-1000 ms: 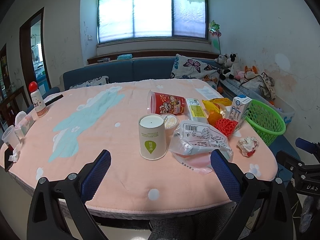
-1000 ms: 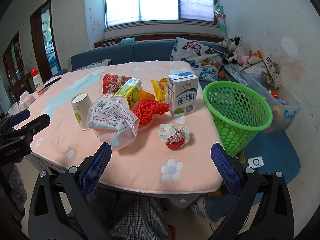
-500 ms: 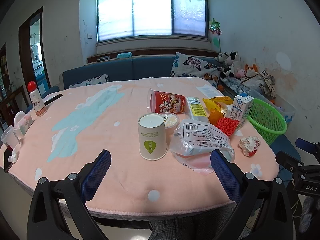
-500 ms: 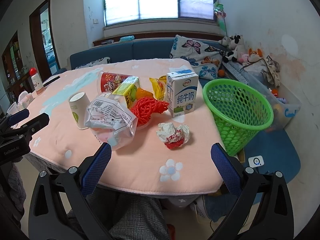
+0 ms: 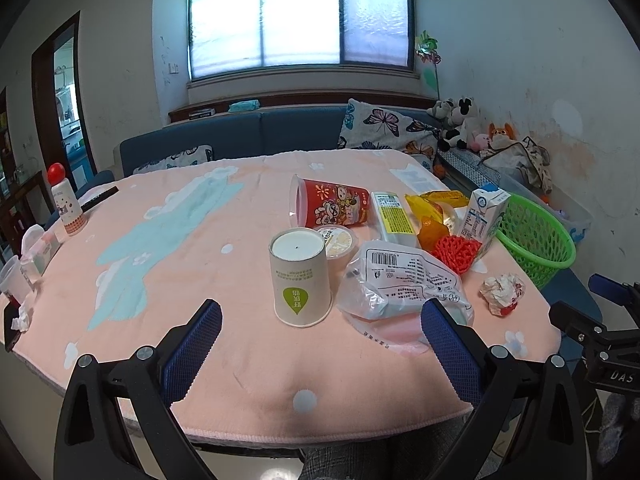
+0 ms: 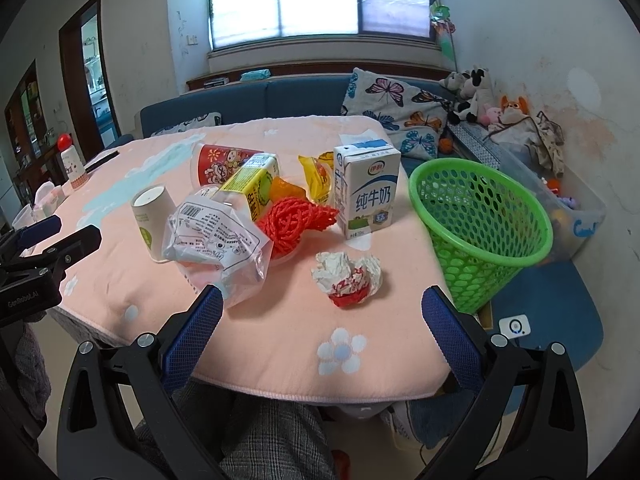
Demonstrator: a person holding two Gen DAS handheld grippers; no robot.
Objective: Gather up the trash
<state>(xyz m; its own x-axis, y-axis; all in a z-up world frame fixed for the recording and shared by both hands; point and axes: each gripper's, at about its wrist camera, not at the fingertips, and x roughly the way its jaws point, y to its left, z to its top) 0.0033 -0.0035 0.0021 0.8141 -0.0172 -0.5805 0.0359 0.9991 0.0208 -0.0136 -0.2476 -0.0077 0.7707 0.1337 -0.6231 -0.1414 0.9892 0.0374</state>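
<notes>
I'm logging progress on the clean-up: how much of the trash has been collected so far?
Nothing looks done: the green basket appears empty as far as its inside shows. Nothing is in hand either; the left gripper and right gripper are both open. Left on the table: paper cup, plastic bag, crumpled wrapper, milk carton, red net and more.

Left gripper [image 5: 320, 344] and right gripper [image 6: 322, 334], fingers [image 5: 450, 354] wide apart, empty.

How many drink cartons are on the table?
2. The white milk carton stands upright beside the green basket; the yellow-green carton lies tilted among the pile. Others may be hidden beneath.
</notes>
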